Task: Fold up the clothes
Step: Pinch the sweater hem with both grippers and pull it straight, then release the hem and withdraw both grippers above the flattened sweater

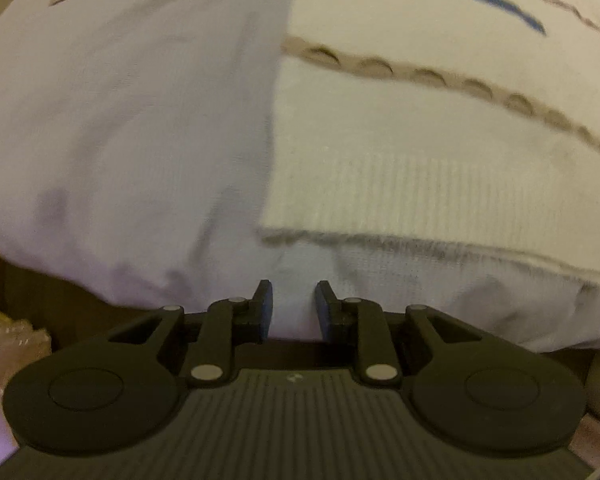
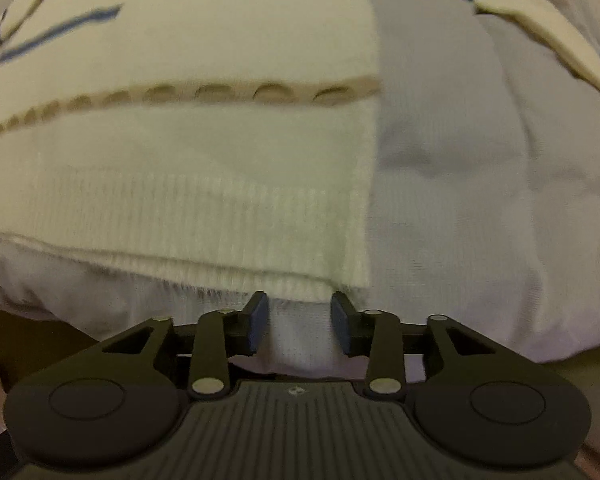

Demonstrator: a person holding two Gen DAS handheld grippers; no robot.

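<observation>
A cream knitted sweater with a tan scalloped stripe and a blue stripe lies flat on a pale sheet. Its ribbed hem faces the camera in the left wrist view, and its straight side edge runs up the middle. My left gripper points down just in front of the hem. Its jaws stand a little apart, and only sheet shows in the gap. In the right wrist view the same sweater fills the left half. My right gripper is open, its tips just below the hem corner, holding nothing.
The sheet covers a soft padded surface whose near edge drops into a dark gap. Another cream piece of cloth with a blue stripe lies at the far right. A pale pinkish object sits low on the left, off the surface.
</observation>
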